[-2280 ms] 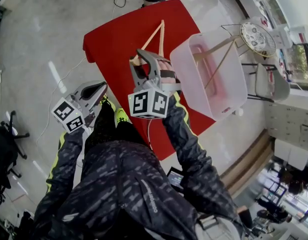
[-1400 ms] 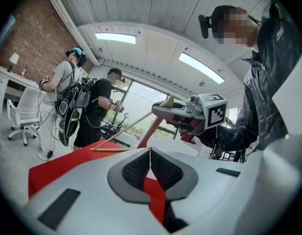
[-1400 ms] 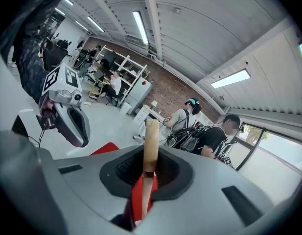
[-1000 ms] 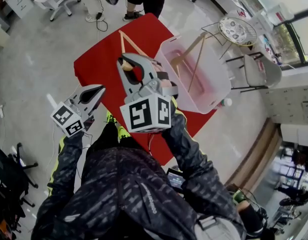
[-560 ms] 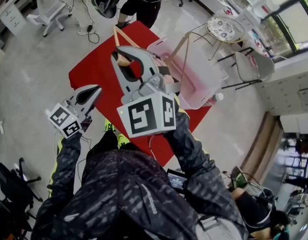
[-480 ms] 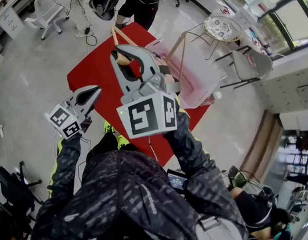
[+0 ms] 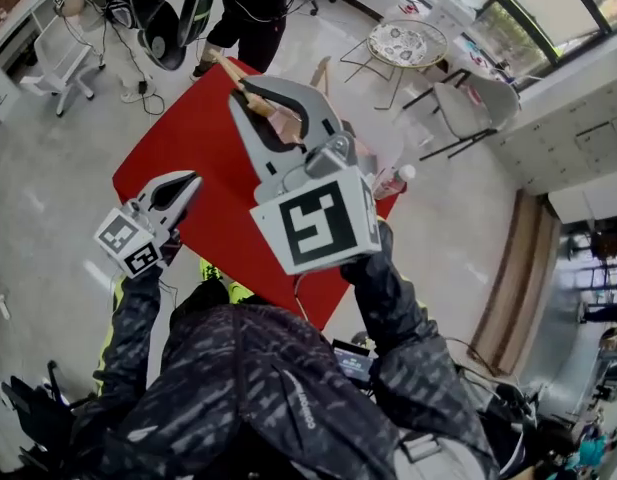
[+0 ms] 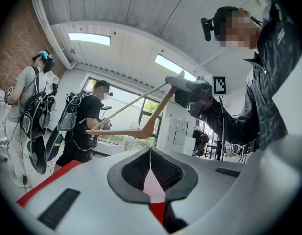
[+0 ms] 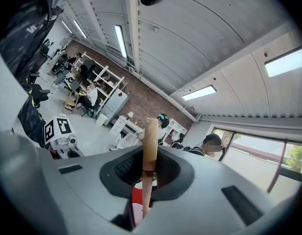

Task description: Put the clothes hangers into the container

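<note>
One red-covered table [image 7: 173,158] fills the middle of the head view, set like a diamond. Toward its right corner sits the pale pink, see-through plastic container [image 7: 380,156]. It is almost wholly hidden behind our right gripper; only a strip of its wall shows, and we cannot see inside. A pale wooden bar end [image 7: 322,70] pokes up just past that gripper, and we cannot tell whether it stands in the container.

Our right gripper [image 7: 242,88], smooth grey with dark ribbed pads, is raised above the table and pinches the clothes hanger [image 8: 141,130] at one tip. In the right gripper view the flat wooden end stands upright between the pressed jaws. In the head view the hanger shows over the table's far corner, apart from the container. Our left gripper [image 8: 150,155] hangs by the table's near-left edge, its jaws pressed together on nothing, well apart from the hanger.

Seen from the left gripper view, the hanger is light bare wood. It has a broad curved arm and a thin straight rod, which meet at the pinched tip.
</note>
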Available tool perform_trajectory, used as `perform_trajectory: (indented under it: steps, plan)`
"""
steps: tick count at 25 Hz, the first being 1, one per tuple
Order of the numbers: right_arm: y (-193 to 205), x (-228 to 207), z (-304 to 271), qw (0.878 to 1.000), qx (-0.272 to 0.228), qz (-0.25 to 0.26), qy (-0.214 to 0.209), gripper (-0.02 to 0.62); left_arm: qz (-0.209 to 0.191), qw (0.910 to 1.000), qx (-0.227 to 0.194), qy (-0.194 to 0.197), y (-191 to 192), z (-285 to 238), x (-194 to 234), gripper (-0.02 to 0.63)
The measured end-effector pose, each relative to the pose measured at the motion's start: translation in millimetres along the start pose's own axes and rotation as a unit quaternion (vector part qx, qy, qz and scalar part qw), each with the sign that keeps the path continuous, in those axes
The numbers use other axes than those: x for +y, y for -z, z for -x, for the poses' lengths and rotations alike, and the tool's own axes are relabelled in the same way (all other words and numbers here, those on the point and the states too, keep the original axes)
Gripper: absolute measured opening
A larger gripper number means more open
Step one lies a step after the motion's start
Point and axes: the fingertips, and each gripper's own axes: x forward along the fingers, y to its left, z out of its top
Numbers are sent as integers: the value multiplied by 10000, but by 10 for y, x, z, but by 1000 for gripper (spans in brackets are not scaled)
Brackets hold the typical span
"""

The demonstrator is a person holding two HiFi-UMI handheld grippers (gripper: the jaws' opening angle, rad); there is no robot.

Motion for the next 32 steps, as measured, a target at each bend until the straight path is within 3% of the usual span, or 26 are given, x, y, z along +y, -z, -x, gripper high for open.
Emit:
perform_trajectory:
  steps: [6,12,15,21,32]
  plan:
    - [281,-253,200,9986,383,-12,352,40,-6,9990,92,446,7,-293,-129,12]
    - [652,-511,459,9958,627,-434,499,40,9,9956,248,906,59,-633,-269,12]
    - [759,-678,604,9943,586,-697,549,40,22,9934,332,1100,28,-789,-348,12]
    - [979,-1058,942,9813,319,-1717,806,40,74,9890,505,1391,17,-1038,-523,12]
    - [1269,-1276,1333,9717,332,-2135,950,40,124,9840,687,1639,149,-1264,-449,12]
